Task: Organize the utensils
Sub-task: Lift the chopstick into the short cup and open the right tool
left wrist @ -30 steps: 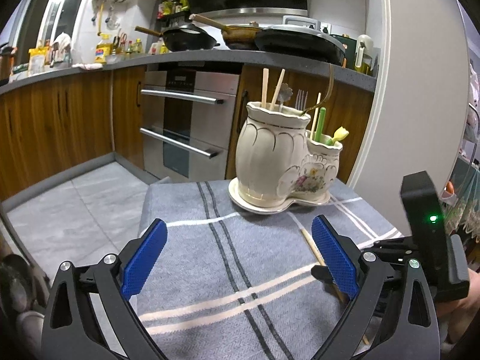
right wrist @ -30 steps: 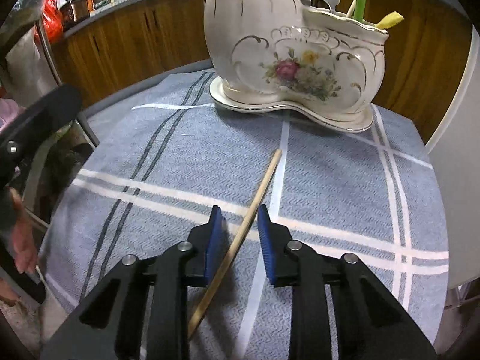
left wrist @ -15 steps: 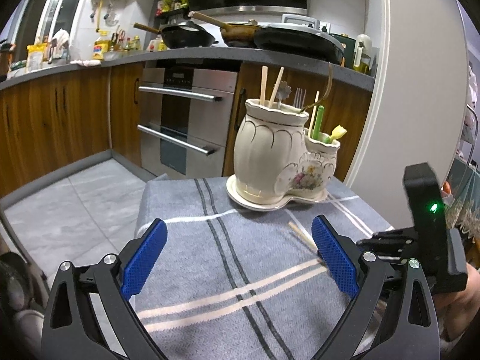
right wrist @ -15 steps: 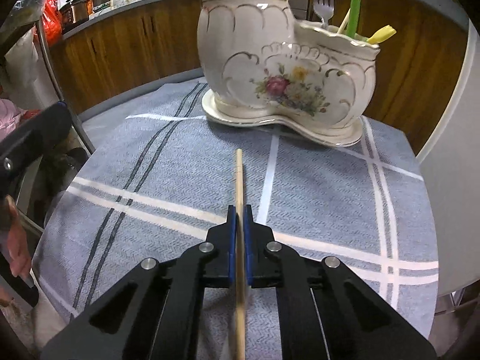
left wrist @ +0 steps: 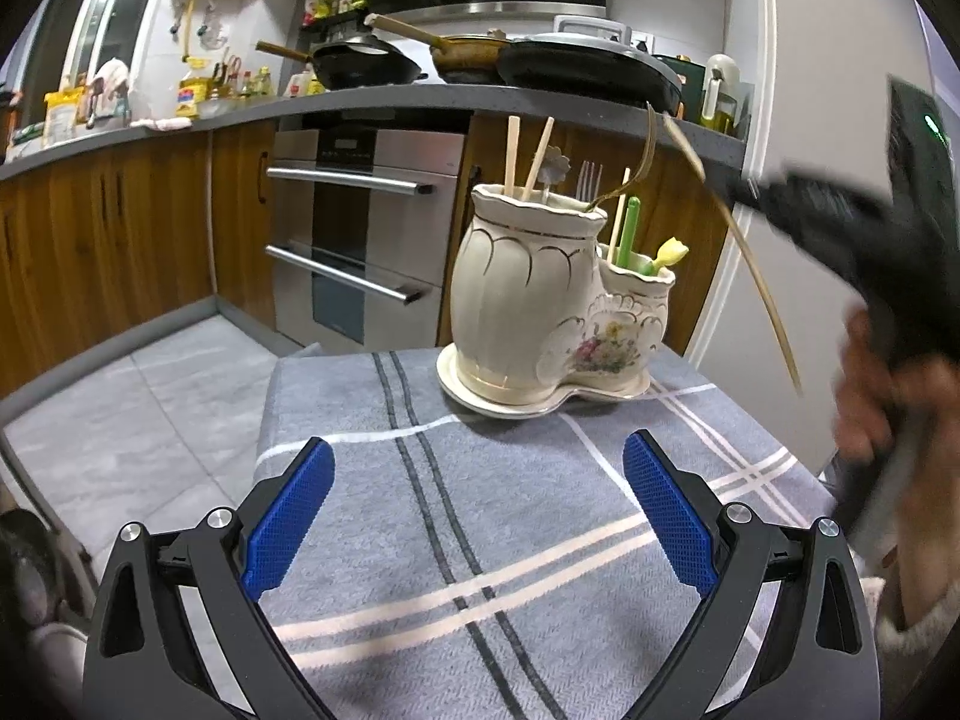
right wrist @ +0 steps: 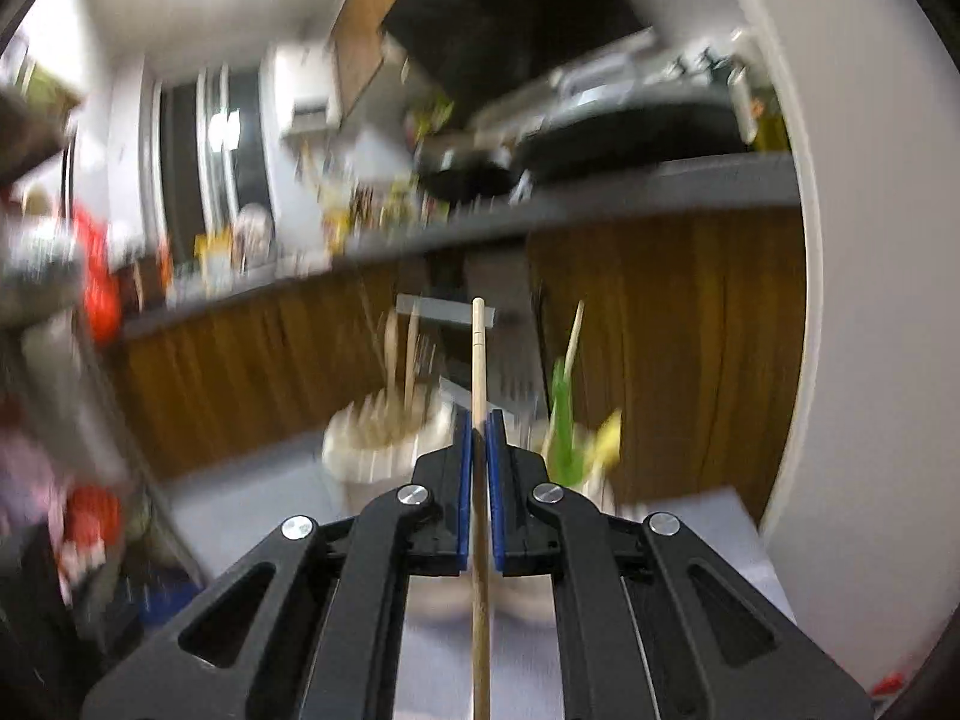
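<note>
right gripper [right wrist: 478, 450] pinching a wooden chopstick [right wrist: 478, 354] mid-shaft, raised beside the ceramic utensil holder [left wrist: 540, 306] — likely for a tip-down drop (view blurred) | left gripper [left wrist: 477, 516] spread, empty — low over the tablecloth [left wrist: 420, 540]

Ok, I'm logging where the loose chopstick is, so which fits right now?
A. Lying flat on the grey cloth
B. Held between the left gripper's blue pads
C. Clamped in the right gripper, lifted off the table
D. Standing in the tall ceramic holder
C: the right gripper is shut on the chopstick, which hangs in the air beside the ceramic holder, clear of the cloth.
</note>
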